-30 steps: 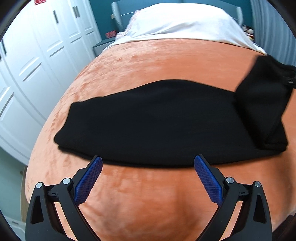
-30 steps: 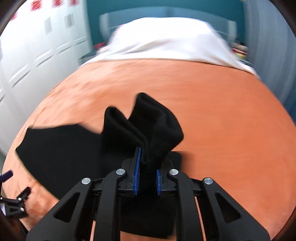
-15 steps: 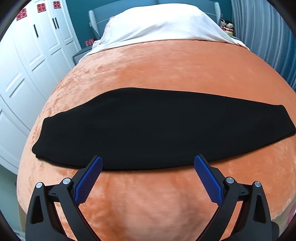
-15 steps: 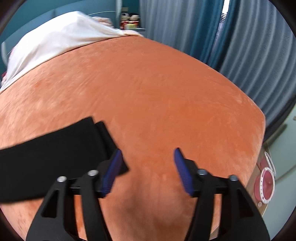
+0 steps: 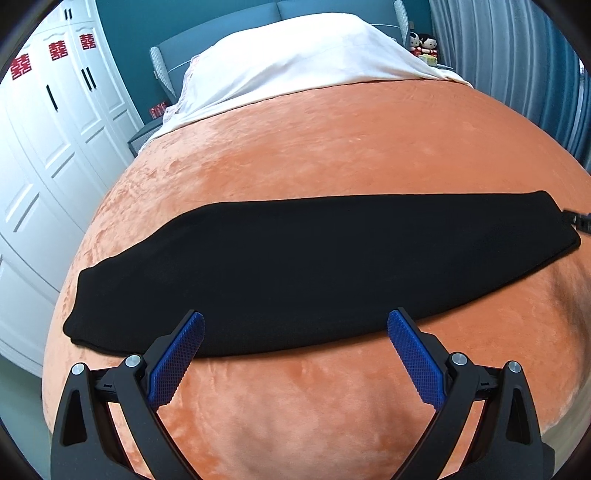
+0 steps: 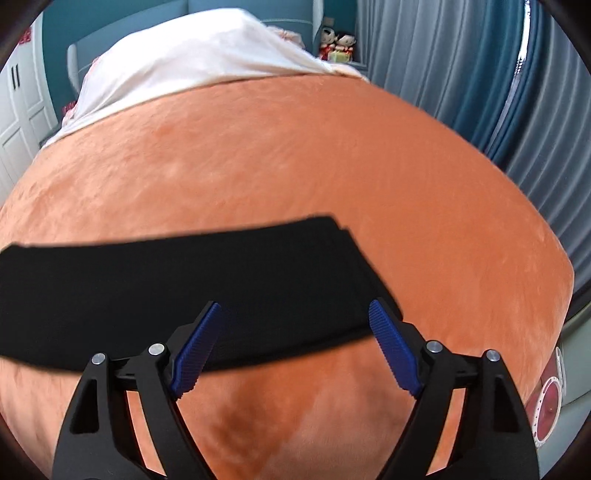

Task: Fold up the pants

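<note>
- We see the left gripper (image 5: 295, 334) and right gripper (image 6: 295, 319) spread wide, grasping nothing.
- The pants (image 5: 314, 269) lie just ahead of both fingertip pairs on the orange blanket (image 5: 351, 147).
- They form a flat, long black strip.

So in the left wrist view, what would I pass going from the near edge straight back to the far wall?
left hand-held gripper → bare strip of orange blanket → black pants lying flat in a long band → more orange blanket → white bedding → blue headboard.
</note>
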`<state>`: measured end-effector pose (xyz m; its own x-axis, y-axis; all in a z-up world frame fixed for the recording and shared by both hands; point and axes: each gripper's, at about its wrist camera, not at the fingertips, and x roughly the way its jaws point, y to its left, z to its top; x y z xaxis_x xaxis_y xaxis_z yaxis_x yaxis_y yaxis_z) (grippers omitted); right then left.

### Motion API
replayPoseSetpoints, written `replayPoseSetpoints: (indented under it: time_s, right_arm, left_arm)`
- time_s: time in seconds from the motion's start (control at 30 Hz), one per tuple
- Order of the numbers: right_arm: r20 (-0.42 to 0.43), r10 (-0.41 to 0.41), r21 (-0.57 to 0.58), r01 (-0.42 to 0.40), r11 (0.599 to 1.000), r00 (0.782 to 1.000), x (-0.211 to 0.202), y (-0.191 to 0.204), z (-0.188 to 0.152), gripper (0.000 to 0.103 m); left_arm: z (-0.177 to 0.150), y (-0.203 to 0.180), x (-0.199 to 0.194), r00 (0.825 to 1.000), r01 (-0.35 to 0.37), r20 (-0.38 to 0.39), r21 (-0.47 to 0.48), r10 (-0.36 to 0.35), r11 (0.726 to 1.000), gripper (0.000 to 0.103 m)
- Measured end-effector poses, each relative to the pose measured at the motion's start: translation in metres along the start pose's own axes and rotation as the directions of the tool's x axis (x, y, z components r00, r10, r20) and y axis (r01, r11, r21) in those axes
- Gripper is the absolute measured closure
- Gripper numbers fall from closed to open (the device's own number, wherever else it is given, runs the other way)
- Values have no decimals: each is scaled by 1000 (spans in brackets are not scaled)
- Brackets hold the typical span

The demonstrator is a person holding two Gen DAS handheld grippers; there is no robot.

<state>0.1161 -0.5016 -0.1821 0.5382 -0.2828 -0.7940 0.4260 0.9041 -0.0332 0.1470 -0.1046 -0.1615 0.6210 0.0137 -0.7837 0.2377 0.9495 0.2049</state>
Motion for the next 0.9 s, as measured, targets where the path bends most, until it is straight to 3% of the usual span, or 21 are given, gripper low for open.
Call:
replayPoseSetpoints:
  time_s: [0.13,0.27,0.57,0.8,0.9]
  right_arm:
    - [-39,67,106,-62,992,997,10,-17,24,26]
    - [-67,14,32,-12,999,998,13,-12,22,26]
    - [-88,-10,39,14,999,996,32,-5,6,24]
    - [-95,-43,75,51,996,995,46,-30,10,24]
    - [-97,-11,109,21,994,995,51,-46,12,22]
  left_arm:
    - [4,18,3,1000,0,-24,-33,-1,999,5]
    - [6,32,9,1000,-12,-27,-61,11,998,5]
    - [8,37,15,999,-47,-21,-50,46,998,5]
    - [8,35,24,998,-57,-39,-52,55,997,5]
    - [8,31,28,998,-58,-39,-52,56,997,5]
